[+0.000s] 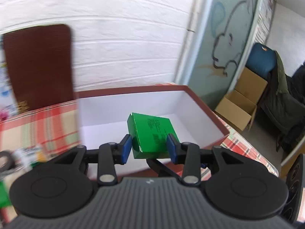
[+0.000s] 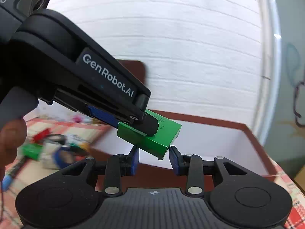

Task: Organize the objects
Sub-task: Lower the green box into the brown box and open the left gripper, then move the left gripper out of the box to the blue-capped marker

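A small green box (image 1: 152, 133) hangs tilted over the open white storage box with a brown rim (image 1: 207, 112). My left gripper (image 1: 149, 148) is shut on it, a blue pad on each side. In the right wrist view the left gripper (image 2: 144, 127) comes in from the upper left and holds the green box (image 2: 165, 135) above the storage box (image 2: 253, 133). The box's lower corner dips between the pads of my right gripper (image 2: 154, 158). Whether those pads press on it is unclear.
A brown lid (image 1: 38, 66) leans on the white wall behind the checked tablecloth (image 1: 47, 122). Blurred clutter lies to the left, with a tape roll (image 2: 57, 139) and another green item (image 2: 30, 150). A hand (image 2: 11, 139) shows at the left edge. Cardboard boxes (image 1: 240, 103) stand on the floor at right.
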